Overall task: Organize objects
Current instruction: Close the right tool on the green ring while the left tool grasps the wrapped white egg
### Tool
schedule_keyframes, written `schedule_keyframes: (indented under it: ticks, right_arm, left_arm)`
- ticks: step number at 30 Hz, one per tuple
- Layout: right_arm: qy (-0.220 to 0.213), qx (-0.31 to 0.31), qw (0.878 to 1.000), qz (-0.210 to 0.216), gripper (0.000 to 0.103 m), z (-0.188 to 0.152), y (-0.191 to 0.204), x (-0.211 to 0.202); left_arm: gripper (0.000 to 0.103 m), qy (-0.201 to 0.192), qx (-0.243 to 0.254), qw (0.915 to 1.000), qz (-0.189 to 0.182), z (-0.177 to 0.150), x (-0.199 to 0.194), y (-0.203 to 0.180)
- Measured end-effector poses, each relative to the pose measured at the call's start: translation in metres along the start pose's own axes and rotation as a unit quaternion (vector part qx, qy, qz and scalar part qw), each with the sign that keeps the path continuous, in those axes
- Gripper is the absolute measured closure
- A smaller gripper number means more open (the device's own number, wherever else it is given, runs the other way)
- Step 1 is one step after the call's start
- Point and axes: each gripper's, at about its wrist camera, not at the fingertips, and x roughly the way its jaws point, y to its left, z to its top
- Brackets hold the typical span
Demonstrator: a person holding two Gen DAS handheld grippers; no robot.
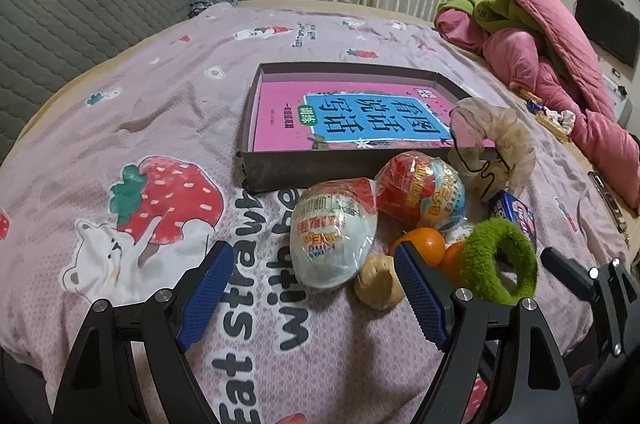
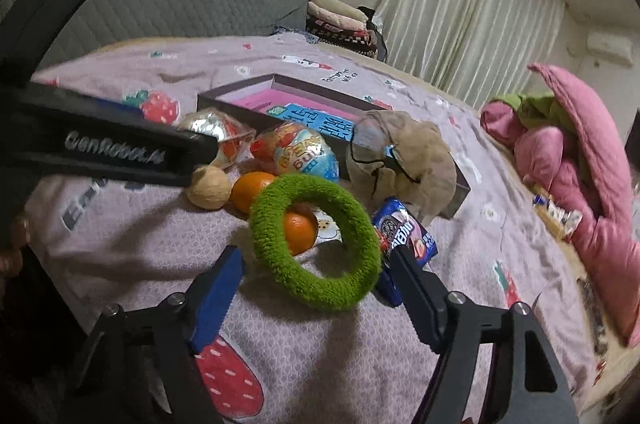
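Risk: green ring (image 2: pixel 316 244) on the bed (image 2: pixel 360 364), between the right hand-held gripper's (image 2: pixel 316 288) parted fingers, could slip free; soft pile. Left hand-held gripper (image 1: pixel 314 288) open, empty.

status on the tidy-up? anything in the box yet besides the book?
Done: only the pink book lies in the box. In hand: nothing gripped; the right claw is open around the green ring, pads not pressing. The left claw is open near the walnut. Left: both eggs, oranges, snack pack, beige scrunchie.
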Motion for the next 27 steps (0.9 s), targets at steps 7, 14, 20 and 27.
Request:
schedule_keyframes:
  ticks: [7, 14, 20, 27]
  right_arm:
    - [-0.003, -0.055, 0.998, -0.022, 0.052, 0.000, 0.012, 0.009]
    - [-0.009, -0.086, 0.996, -0.023, 0.067, -0.002, 0.017, 0.014]
    - [-0.012, -0.119, 0.993, -0.021, 0.080, -0.002, 0.026, 0.018]
    - [-0.023, -0.102, 0.994, -0.011, 0.085, -0.002, 0.021, 0.011]
  left_arm:
    - [0.020, 0.014, -0.001, 0.9999, 0.003, 0.007, 0.017, 0.003]
    - [0.020, 0.027, 0.000, 0.9996, 0.011, 0.011, 0.033, 0.003]
    - [0.020, 0.036, -0.008, 0.9993, 0.001, 0.013, 0.042, 0.005]
    - [0.020, 0.044, -0.017, 0.9986, -0.025, 0.014, 0.048, 0.012]
